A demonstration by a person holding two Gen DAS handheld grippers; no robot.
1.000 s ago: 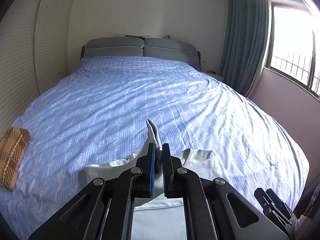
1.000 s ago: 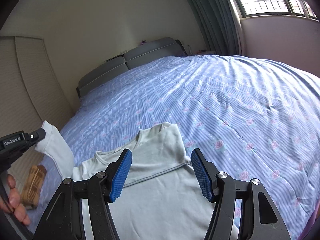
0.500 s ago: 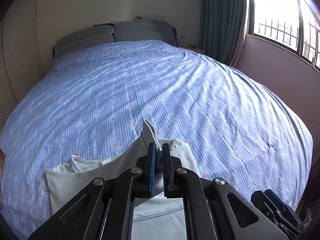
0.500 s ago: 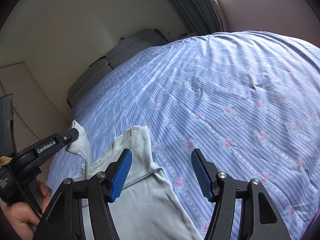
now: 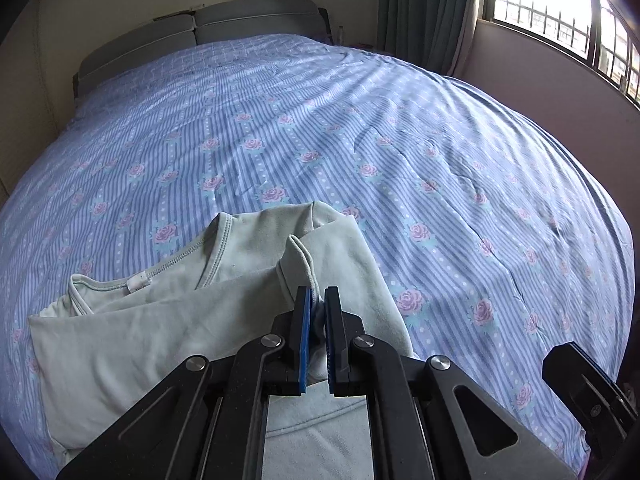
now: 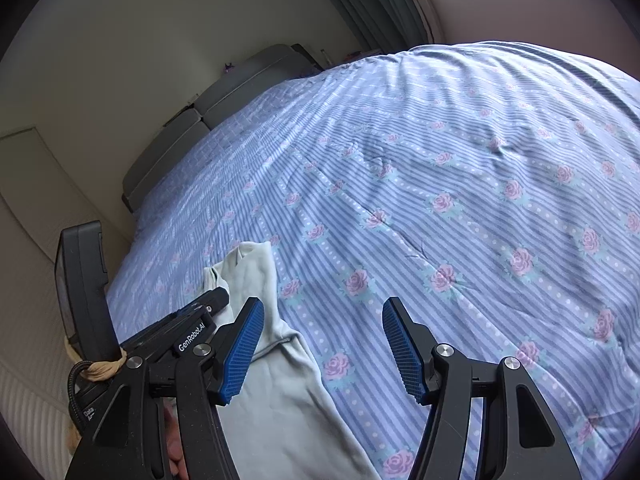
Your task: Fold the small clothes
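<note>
A small pale mint-green shirt [image 5: 168, 332] lies on the blue flowered bedspread [image 5: 360, 140], neckline towards the headboard. My left gripper [image 5: 316, 308] is shut on the shirt's sleeve [image 5: 300, 264] and holds it folded over the body of the shirt. In the right wrist view the shirt [image 6: 280, 392] lies at lower left, with the left gripper [image 6: 212, 300] on it. My right gripper [image 6: 322, 322] is open and empty, its left finger over the shirt's right edge, its right finger over bare bedspread [image 6: 460, 200].
The bed fills both views, with a grey headboard [image 5: 224, 24] at the far end. Teal curtains [image 5: 424, 8] and a window [image 5: 560, 16] stand to the right. A pale wall [image 6: 120, 80] runs along the left side.
My left gripper has carried the sleeve to the right and down across the shirt, which now lies folded over itself. My right gripper has stayed open and swung right, off the shirt.
</note>
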